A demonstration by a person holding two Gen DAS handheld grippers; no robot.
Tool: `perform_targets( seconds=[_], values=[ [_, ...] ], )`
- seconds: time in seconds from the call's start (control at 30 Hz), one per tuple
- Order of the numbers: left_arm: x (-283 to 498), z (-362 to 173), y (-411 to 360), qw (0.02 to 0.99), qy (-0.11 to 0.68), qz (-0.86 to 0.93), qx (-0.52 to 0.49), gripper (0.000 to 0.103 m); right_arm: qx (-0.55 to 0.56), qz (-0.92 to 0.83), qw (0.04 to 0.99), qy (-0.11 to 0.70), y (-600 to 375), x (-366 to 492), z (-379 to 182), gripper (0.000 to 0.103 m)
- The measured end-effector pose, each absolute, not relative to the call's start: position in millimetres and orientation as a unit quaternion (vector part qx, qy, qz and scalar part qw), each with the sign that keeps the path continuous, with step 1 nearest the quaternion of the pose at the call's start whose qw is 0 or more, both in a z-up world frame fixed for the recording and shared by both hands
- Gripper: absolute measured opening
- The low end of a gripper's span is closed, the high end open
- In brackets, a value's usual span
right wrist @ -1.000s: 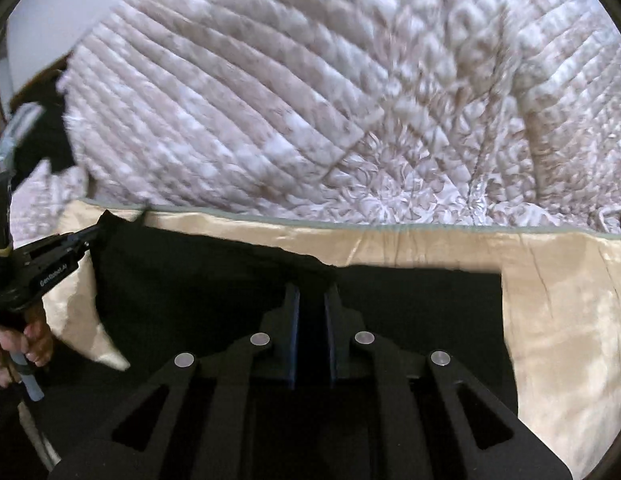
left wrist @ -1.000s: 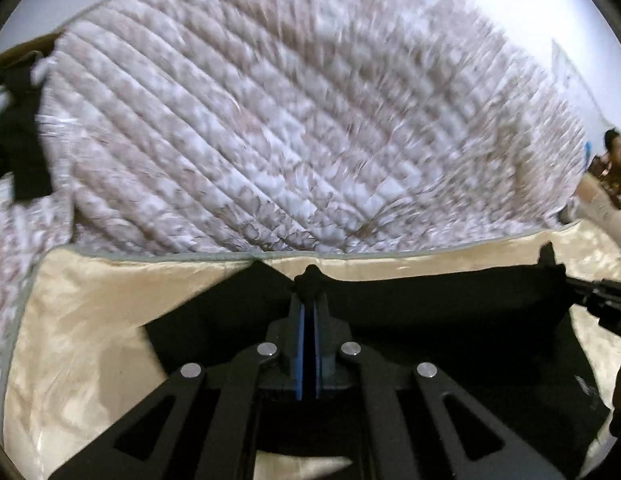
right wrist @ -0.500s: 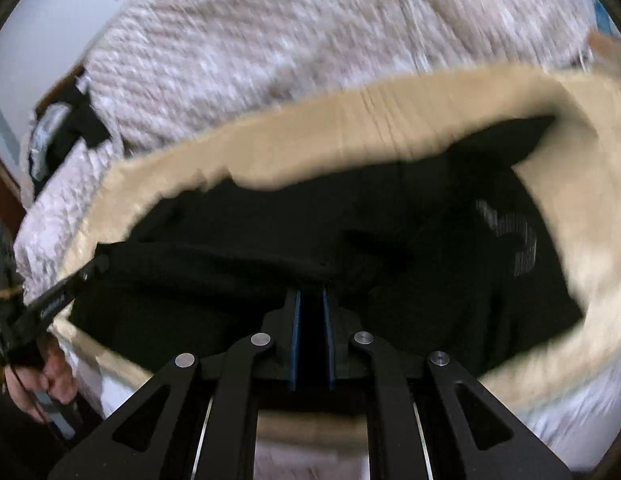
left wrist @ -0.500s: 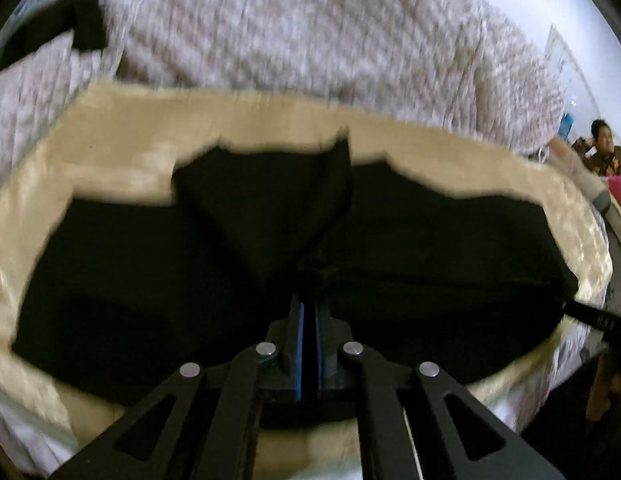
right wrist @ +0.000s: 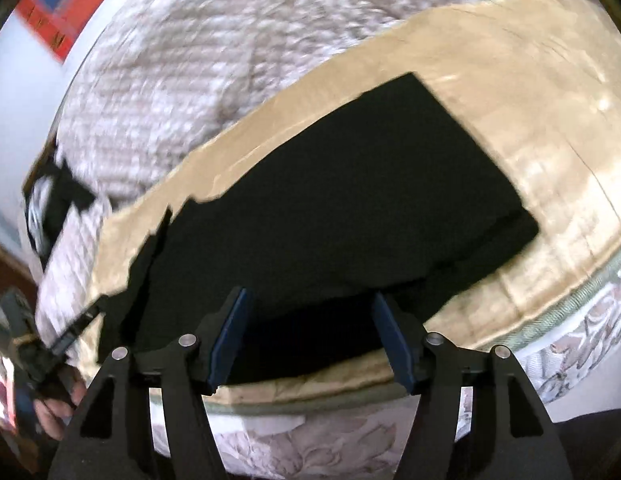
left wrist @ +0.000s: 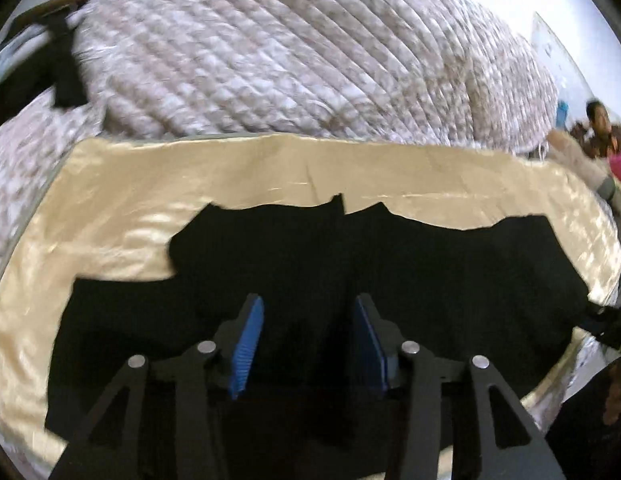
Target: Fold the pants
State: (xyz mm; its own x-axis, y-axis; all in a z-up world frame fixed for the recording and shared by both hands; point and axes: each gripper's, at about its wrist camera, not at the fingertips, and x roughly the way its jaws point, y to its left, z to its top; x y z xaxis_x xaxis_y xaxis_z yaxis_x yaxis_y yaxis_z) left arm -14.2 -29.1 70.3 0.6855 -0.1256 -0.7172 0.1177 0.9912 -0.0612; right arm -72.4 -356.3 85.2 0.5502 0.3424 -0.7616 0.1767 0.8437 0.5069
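- The left hand-held gripper (left wrist: pixel 308 334) stands with its jaws apart over the black pants (left wrist: pixel 350 280); they have just been opening, and its blue pads (left wrist: pixel 246 340) press on no cloth, with only the flat fabric seen between them.
- The right hand-held gripper (right wrist: pixel 310 334) is spread wider, its jaws likewise just opened, with the near edge of the pants (right wrist: pixel 330 208) showing between the blue pads (right wrist: pixel 394 344) but not gripped.
- The pants lie flat on a shiny cream sheet (left wrist: pixel 130 200), which covers the bed. In the left wrist view their far edge is ragged with a small notch near the middle; in the right wrist view they form a long dark slab with a square far corner.
- In the right wrist view the other gripper's black finger tip (right wrist: pixel 76 326) reaches in at the lower left beside the pants, with a person's hand (right wrist: pixel 54 408) below it.
- Behind the sheet a quilted pale blanket (left wrist: pixel 290 52) is heaped up, with a black item (left wrist: pixel 66 64) at its left end.
- At the far right of the left wrist view, people (left wrist: pixel 602 128) sit, small and blurred.
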Motion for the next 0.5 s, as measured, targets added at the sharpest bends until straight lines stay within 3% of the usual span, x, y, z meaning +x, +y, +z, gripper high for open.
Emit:
perform_targets(
  seconds=[0.37,0.43,0.5],
  values=[
    [47,35,-63,0.903,0.424,-0.042,0.061,0.048,0.376,-0.024,0.824,0.422,-405,-62,79,0.063],
    [49,36,-63,0.904,0.420,-0.040,0.062,0.016,0.372,-0.033,0.829,0.416,-406,-62,79,0.063],
    [51,38,-61,0.905,0.419,-0.035,0.059,0.009,0.365,-0.039,0.832,0.416,-404,-61,78,0.060]
  ],
)
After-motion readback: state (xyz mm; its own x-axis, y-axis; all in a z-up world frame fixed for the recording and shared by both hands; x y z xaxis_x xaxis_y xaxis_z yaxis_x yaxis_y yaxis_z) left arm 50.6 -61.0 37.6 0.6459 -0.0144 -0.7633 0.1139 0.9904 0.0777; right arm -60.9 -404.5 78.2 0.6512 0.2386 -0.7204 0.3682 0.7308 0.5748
